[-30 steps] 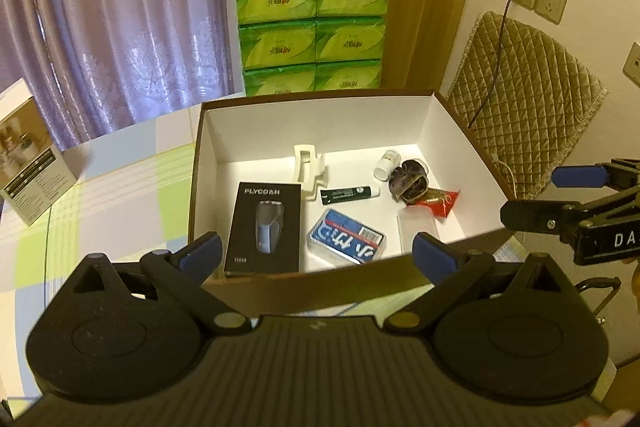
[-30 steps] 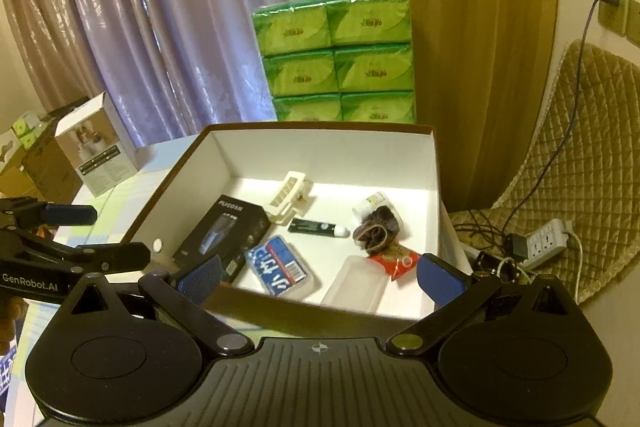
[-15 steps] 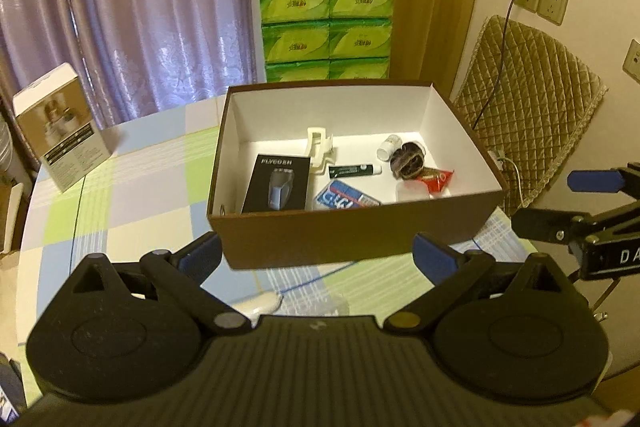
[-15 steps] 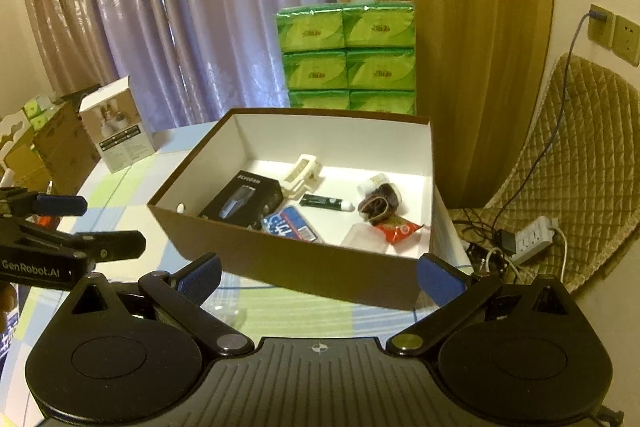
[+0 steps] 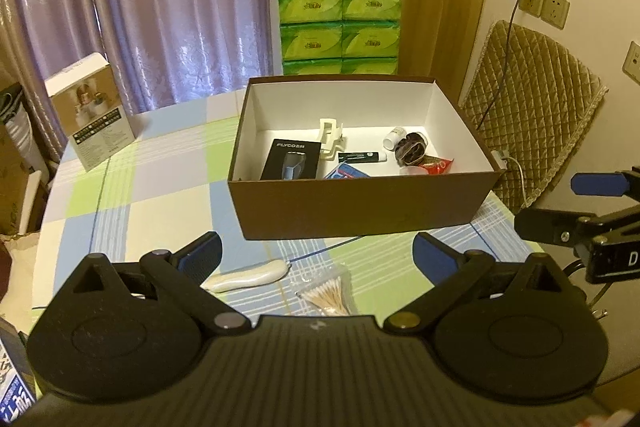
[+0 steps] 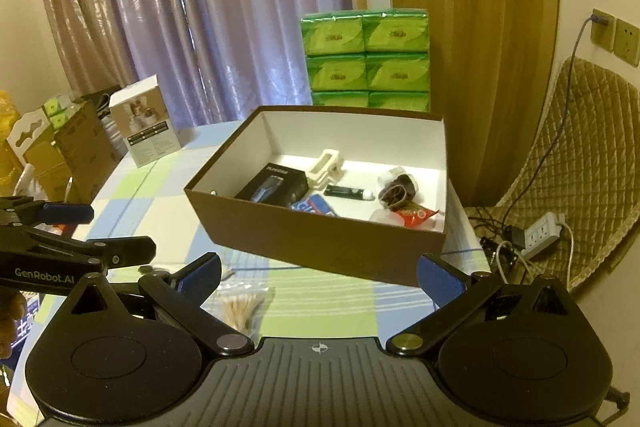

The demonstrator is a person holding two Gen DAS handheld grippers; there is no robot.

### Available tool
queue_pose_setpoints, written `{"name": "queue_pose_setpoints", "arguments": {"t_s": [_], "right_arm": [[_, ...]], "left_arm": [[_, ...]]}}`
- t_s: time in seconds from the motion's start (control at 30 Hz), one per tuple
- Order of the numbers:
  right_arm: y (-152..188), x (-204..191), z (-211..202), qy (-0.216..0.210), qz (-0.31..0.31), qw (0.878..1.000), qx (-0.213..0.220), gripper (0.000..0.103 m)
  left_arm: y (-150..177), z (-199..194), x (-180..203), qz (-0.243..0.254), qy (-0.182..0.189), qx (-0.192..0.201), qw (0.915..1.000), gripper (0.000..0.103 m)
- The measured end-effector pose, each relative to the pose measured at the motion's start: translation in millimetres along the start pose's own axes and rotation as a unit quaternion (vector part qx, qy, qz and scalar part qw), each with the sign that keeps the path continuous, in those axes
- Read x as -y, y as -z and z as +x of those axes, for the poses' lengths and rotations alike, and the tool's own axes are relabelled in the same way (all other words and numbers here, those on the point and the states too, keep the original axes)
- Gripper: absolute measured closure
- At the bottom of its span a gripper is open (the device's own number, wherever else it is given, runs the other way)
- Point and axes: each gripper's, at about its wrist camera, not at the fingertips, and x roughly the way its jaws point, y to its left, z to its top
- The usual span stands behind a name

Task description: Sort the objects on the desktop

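A brown box (image 5: 360,211) (image 6: 320,239) with a white inside stands on the checked table. It holds a black shaver box (image 5: 291,159) (image 6: 276,183), a cream hair clip (image 5: 331,139), a dark tube (image 5: 360,157), a small white bottle (image 5: 393,138), a brown pouch (image 5: 412,149), a red packet (image 5: 439,165) and a blue pack (image 5: 346,171). In front of the box lie a white oblong device (image 5: 250,275) and a bag of cotton swabs (image 5: 326,293) (image 6: 240,307). My left gripper (image 5: 316,251) and right gripper (image 6: 318,275) both hang open and empty, above the table's near side.
A white product carton (image 5: 90,111) (image 6: 146,125) stands at the table's far left. Green tissue packs (image 5: 340,27) are stacked behind the box. A quilted chair (image 5: 532,107), wall sockets and a power strip (image 6: 544,229) with cables lie to the right. Cardboard boxes (image 6: 76,147) stand left.
Both grippers have drawn back from over the box toward the near side, so the box looks smaller and the white device and cotton swabs have come into view. Both stay open.
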Motion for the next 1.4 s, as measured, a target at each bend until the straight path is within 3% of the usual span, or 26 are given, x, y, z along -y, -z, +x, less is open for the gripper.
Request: {"name": "queue_pose_setpoints", "arguments": {"t_s": [0.73, 1.4], "right_arm": [[39.3, -16.0, -0.9, -0.009, -0.018, 0.999, -0.040, 0.002], [61.4, -21.9, 37.3, -0.020, -0.005, 0.995, -0.100, 0.002]], "left_arm": [[39.5, -16.3, 1.7, -0.015, -0.022, -0.027, 0.9993, 0.003], [63.6, 5.8, -14.4, -0.032, -0.039, -0.078, 0.9957, 0.003]]}}
